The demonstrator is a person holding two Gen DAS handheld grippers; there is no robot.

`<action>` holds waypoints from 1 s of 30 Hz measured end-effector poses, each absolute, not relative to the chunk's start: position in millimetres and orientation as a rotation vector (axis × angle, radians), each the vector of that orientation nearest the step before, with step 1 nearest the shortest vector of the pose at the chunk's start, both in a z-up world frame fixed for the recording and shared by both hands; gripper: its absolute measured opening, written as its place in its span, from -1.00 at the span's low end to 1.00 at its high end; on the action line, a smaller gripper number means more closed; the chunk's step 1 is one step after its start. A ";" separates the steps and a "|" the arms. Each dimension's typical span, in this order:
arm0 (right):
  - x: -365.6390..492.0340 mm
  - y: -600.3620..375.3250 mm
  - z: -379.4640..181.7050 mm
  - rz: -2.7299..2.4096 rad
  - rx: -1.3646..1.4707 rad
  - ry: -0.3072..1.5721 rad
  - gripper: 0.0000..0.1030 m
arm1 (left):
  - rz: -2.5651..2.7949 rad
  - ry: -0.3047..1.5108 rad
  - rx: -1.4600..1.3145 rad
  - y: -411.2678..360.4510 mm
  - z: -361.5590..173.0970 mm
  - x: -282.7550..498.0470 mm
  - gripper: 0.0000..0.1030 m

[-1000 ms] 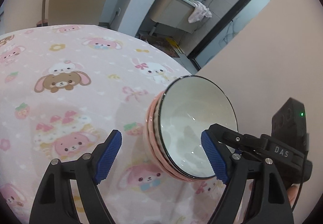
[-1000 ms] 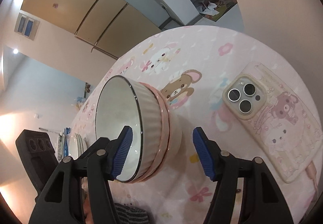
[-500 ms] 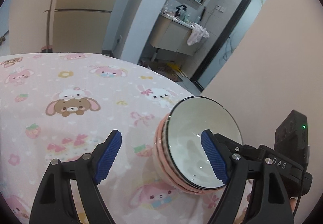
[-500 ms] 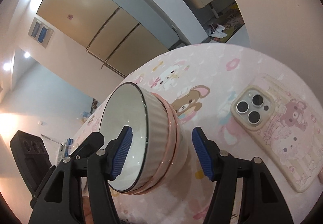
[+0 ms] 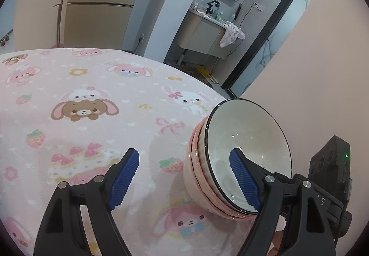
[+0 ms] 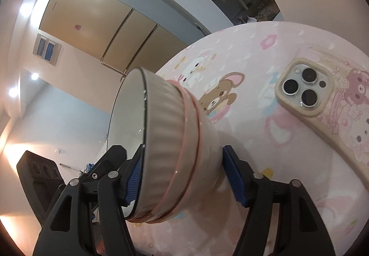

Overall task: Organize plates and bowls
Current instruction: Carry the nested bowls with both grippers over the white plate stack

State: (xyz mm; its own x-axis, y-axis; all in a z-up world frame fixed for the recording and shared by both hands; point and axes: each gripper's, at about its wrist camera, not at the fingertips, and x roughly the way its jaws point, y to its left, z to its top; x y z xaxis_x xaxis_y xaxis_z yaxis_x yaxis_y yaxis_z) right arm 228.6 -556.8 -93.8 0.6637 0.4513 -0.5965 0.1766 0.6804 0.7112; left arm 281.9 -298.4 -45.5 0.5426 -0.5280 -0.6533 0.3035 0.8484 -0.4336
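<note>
Right gripper (image 6: pixel 184 150): spread wide, astride the stack of bowls (image 6: pixel 175 140). Left pad inside the black-rimmed white ribbed bowl (image 6: pixel 159 122), right pad outside, low against the pink bowls (image 6: pixel 203 140) nested under it. No sign yet of a firm clamp; cannot tell for certain whether the pads press or merely touch. Stack seemingly resting on the cartoon-print tablecloth (image 5: pixel 115 85), filling the gap between the fingers.

Left gripper (image 5: pixel 183 152): wide open, holding nothing, hovering over the cloth with the stack just past its right finger.

Risks from here:
- Pinching one wall through three nested layers could let the glazed white bowl slip out of the pink ones once lifted or tipped.
- Grabbing low on one side and high on the other could swing the stack around the pads, loading the rim and chipping it.
- Closing hard on ribbed ceramic could make the pads skate off.
- Swinging to the right of the right gripper could clip the phone (image 6: pixel 322 104) lying near there on the cloth.
- Crowding both tools around one stack could knock it sideways.

Writing: only a white "S" legible on the right gripper's body in the left wrist view. Small script on the phone's bear-printed case, too small to read. No brand visible on the bowls.
</note>
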 end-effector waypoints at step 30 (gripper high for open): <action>213.7 -545.0 -76.5 0.251 0.774 0.709 -0.14 | -0.628 0.816 -0.379 -298.3 -41.4 264.8 -0.07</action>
